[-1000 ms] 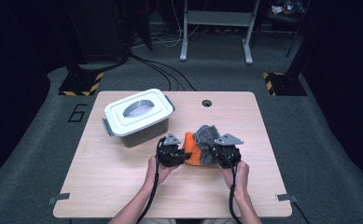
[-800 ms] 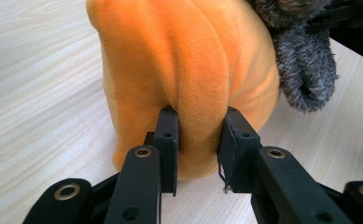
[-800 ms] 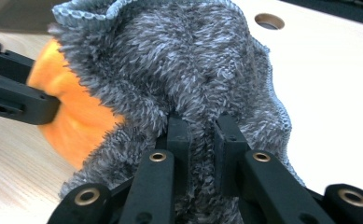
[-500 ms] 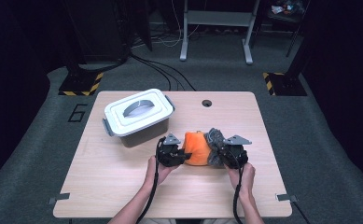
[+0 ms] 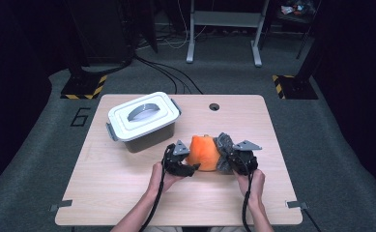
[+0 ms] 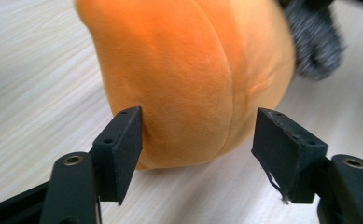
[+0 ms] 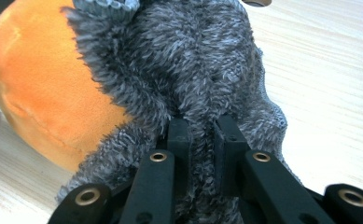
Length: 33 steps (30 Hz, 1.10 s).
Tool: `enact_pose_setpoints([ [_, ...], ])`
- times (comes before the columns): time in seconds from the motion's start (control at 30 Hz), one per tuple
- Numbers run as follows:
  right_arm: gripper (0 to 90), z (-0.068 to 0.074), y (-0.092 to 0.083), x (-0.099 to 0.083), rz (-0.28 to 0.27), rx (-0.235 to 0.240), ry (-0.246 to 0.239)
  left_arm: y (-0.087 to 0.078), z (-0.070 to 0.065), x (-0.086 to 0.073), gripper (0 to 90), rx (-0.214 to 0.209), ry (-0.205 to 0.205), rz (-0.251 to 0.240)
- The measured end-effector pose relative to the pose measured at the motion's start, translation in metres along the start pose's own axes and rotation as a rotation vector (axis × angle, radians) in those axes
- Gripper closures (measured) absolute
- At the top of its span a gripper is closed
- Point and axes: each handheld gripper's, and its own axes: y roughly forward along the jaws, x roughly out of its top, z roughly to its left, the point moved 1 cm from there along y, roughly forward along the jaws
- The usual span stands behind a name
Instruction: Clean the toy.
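An orange plush ball lies on the wooden table with a grey fuzzy piece against its right side. My left gripper is at the ball's left. Its jaws have just been opening and now stand open around the orange plush, the right pad clear of it. The left gripper holds nothing. My right gripper is at the right, shut on the grey fuzzy piece; the right gripper pinches a fold of the fuzz beside the orange plush.
A white lidded box with a handle on top stands at the table's back left. A small round hole sits near the back edge. Dark floor, cables and stands surround the table.
The left jaws have let go of the orange plush and spread apart. The grey piece has shifted to the right with the right gripper, baring more of the orange ball.
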Motion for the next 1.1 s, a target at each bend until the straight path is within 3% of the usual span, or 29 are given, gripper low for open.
enact_pose_setpoints([
  [0.03,79.2,0.001,0.0,0.0,-0.003,0.0,0.007,0.002,-0.002,0.001,33.8,0.017,0.015,0.009],
  [0.1,79.3,0.003,-0.001,0.001,-0.006,-0.001,-0.007,0.004,-0.005,0.002,44.9,0.045,0.031,0.014],
  [0.17,79.3,0.003,-0.002,0.001,-0.011,-0.007,-0.011,0.003,-0.003,0.003,59.5,0.042,0.004,-0.006],
  [0.27,79.3,0.003,-0.008,0.002,-0.032,-0.008,-0.009,0.0,0.002,0.003,68.8,0.013,-0.061,-0.021],
  [0.37,79.3,0.008,-0.017,0.007,-0.065,-0.003,-0.021,-0.002,0.005,0.003,70.4,-0.02,-0.142,-0.047],
  [0.47,79.2,0.021,-0.024,0.015,-0.082,0.003,-0.062,-0.004,0.004,0.006,70.6,-0.047,-0.183,-0.057],
  [0.6,79.2,0.039,-0.028,0.025,-0.093,0.021,-0.12,-0.005,0.002,0.009,70.5,-0.083,-0.203,-0.06],
  [0.73,79.3,0.051,-0.019,0.026,-0.052,0.003,-0.173,-0.002,0.004,0.008,70.5,-0.076,-0.199,-0.042],
  [0.77,79.3,0.05,-0.016,0.025,-0.043,0.0,-0.185,-0.002,0.005,0.007,70.5,-0.076,-0.204,-0.041],
  [0.83,79.4,0.047,-0.013,0.024,-0.037,0.008,-0.166,-0.001,0.006,0.006,70.5,-0.079,-0.218,-0.04],
  [1.1,79.3,0.021,-0.008,0.013,0.0,-0.029,-0.099,0.0,0.011,0.004,70.1,-0.089,-0.227,-0.044],
])
